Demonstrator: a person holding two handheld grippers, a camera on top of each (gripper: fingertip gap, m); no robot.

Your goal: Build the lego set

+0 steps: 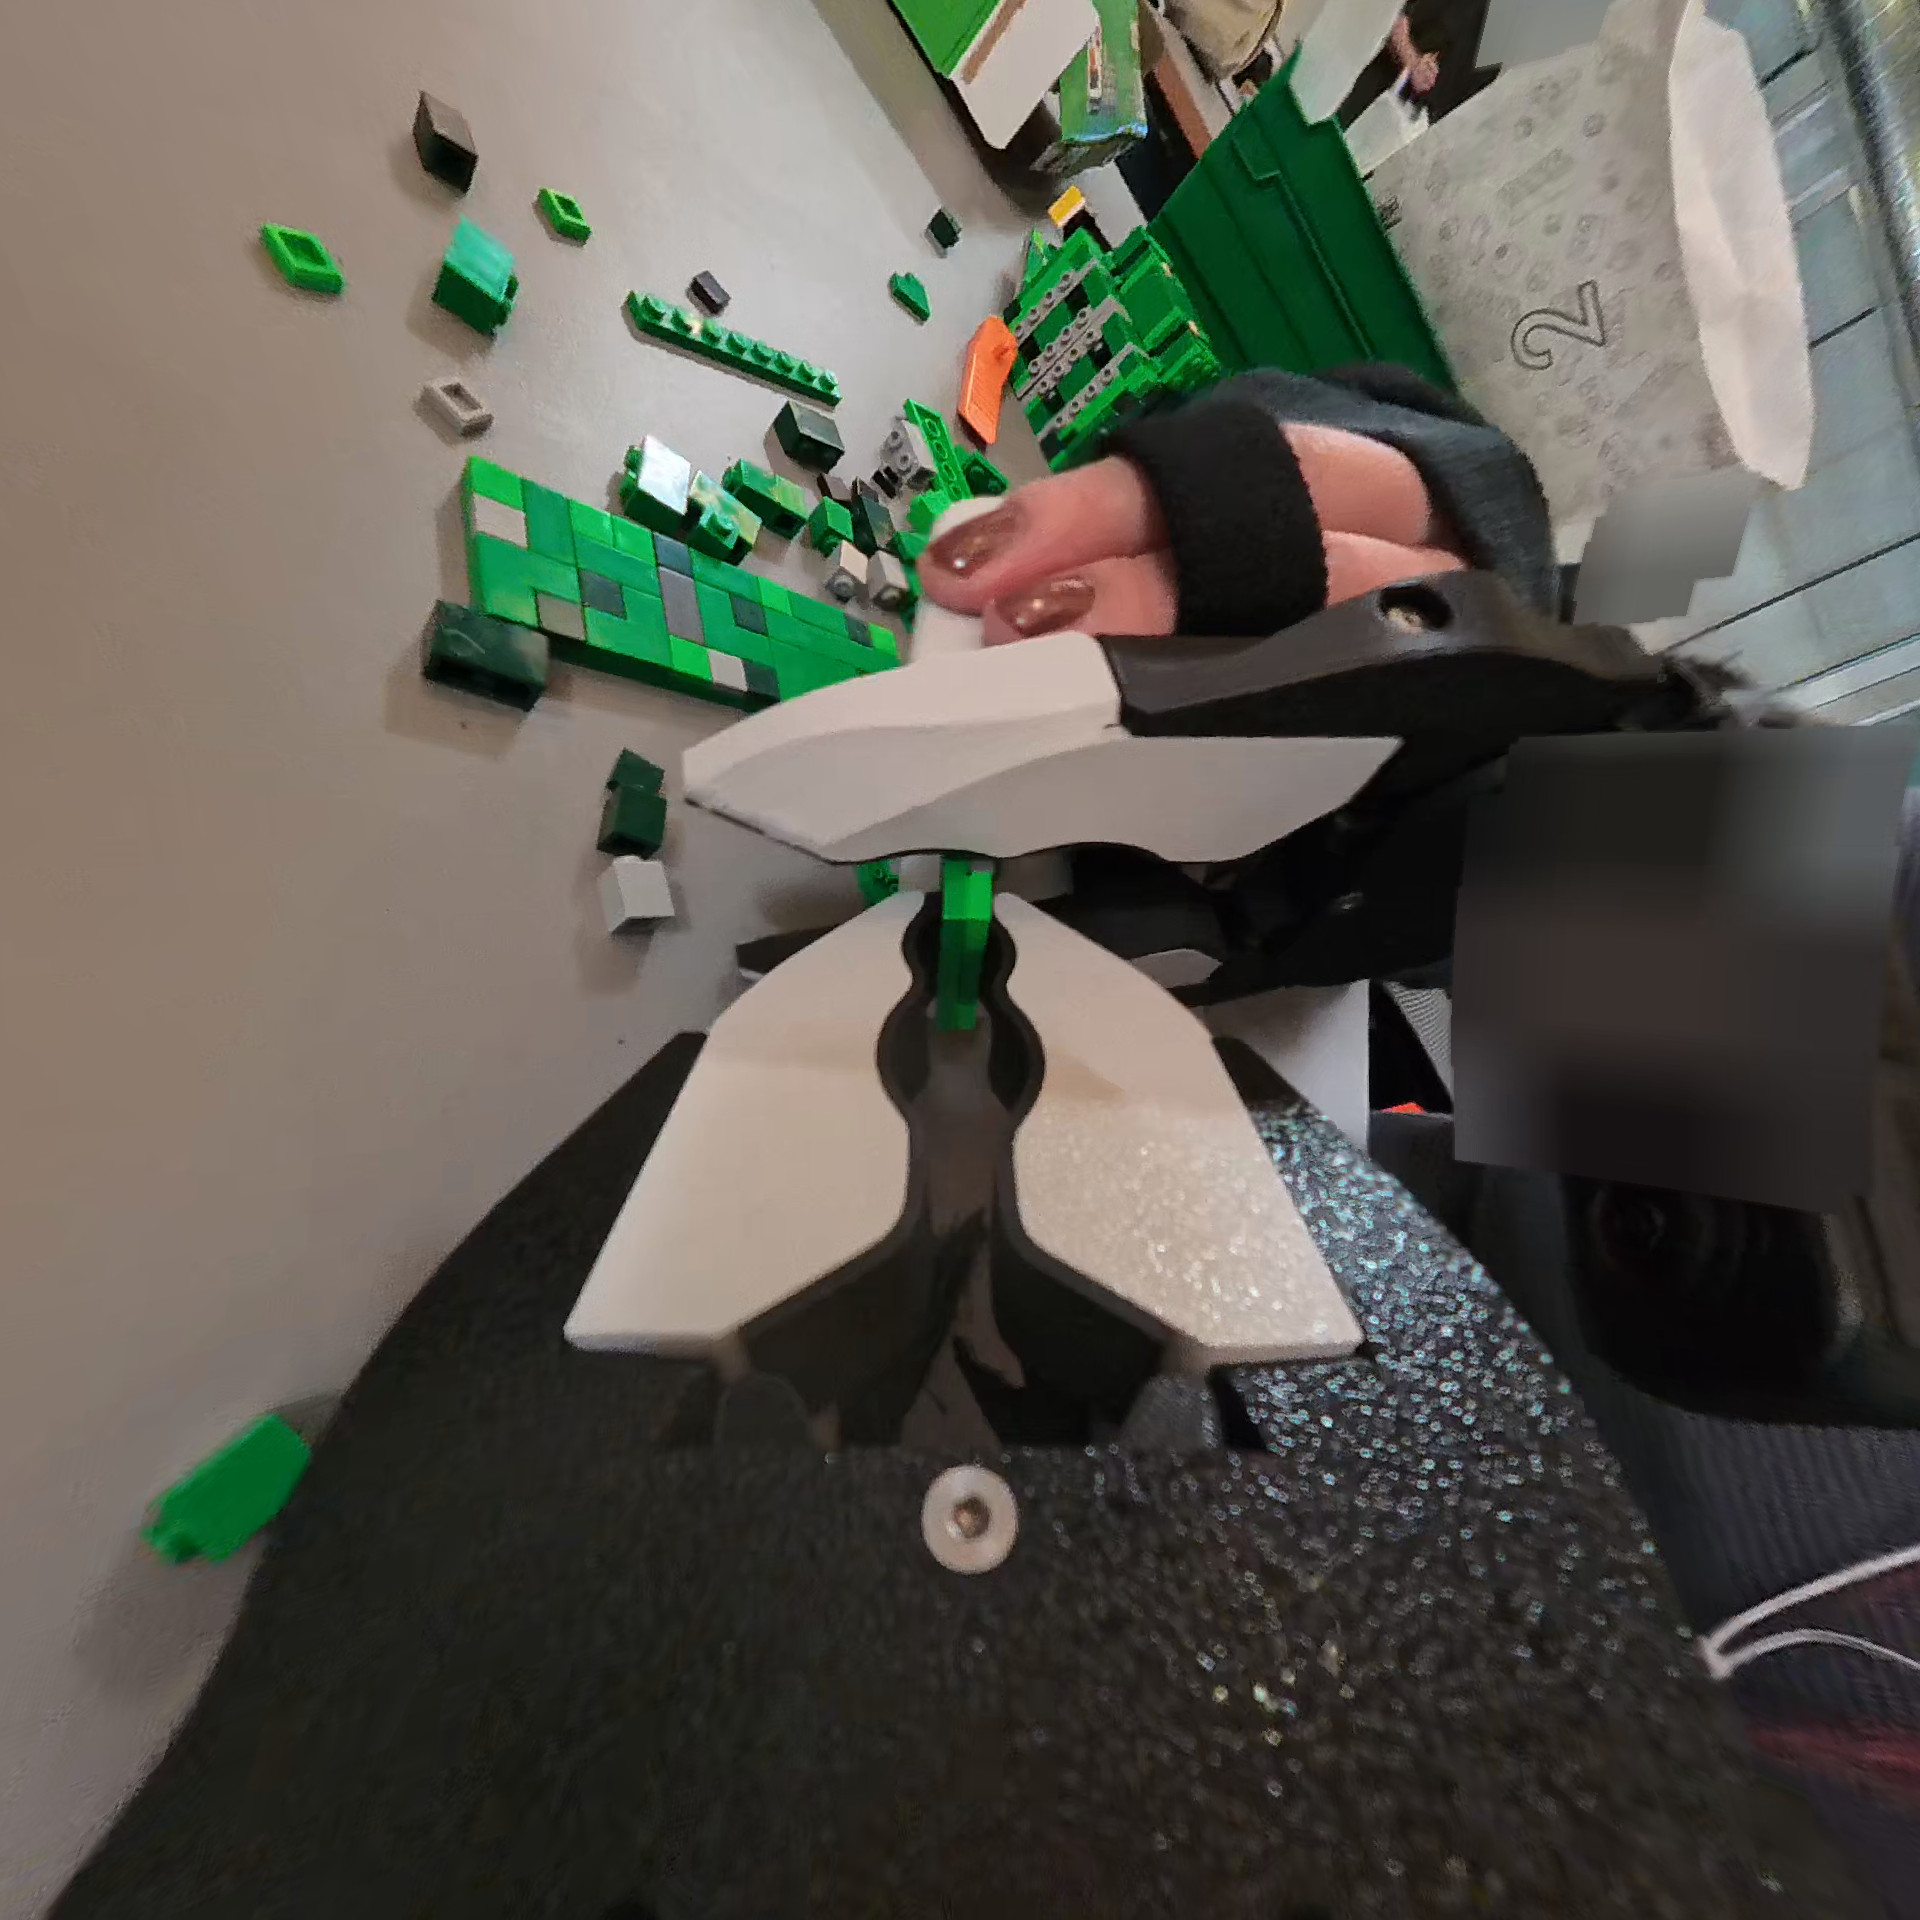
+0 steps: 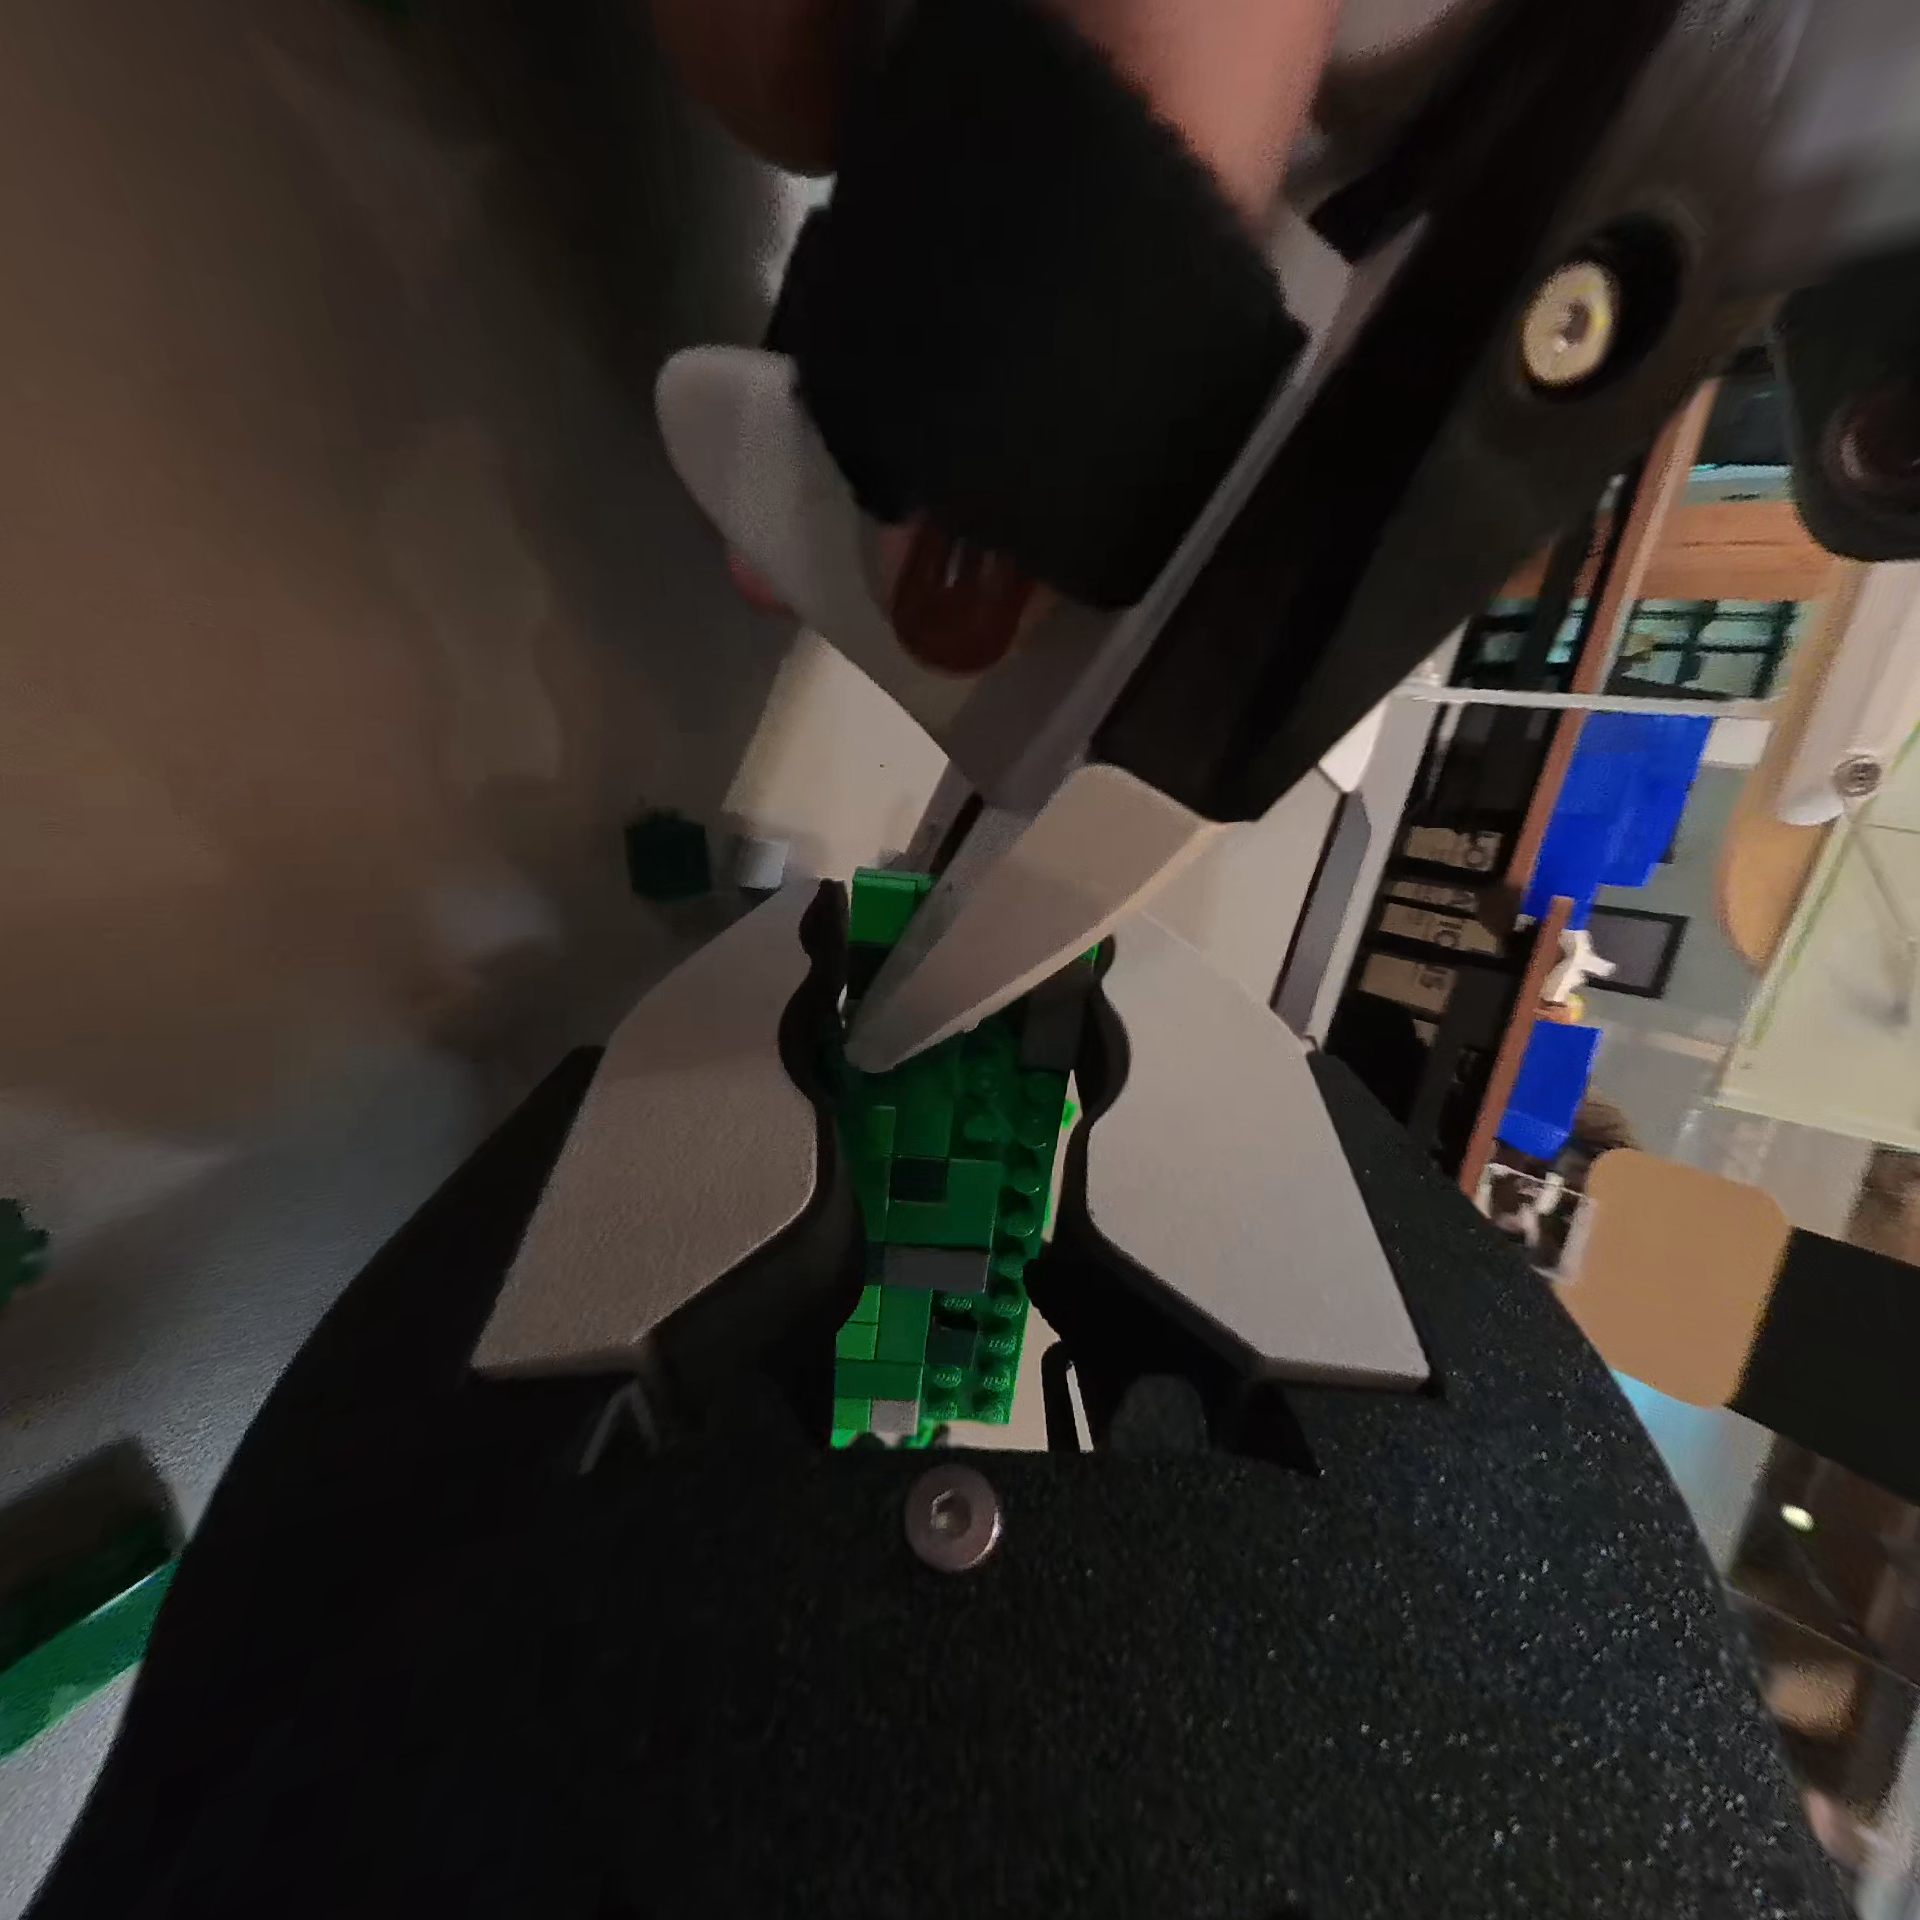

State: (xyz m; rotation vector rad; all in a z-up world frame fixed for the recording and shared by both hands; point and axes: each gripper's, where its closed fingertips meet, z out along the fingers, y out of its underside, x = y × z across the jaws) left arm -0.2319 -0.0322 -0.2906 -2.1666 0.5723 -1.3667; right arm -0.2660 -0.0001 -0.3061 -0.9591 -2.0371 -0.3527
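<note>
The left gripper (image 1: 961,935) has pale grey fingers on a black, speckled body; between them sits a bright green lego piece (image 1: 964,951). The right gripper (image 2: 951,997) has the same grey and black, around a lego panel (image 2: 940,1226) patched in bright green, dark green and grey. On the grey table (image 1: 208,727), a flat mosaic plate (image 1: 665,597) mixes greens, grey and white; an orange brick separator (image 1: 989,379) lies farther off.

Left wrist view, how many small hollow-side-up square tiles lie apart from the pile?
3. Green tile far left, second green tile up right of it, grey tile below both. More may hide in the pile.
</note>
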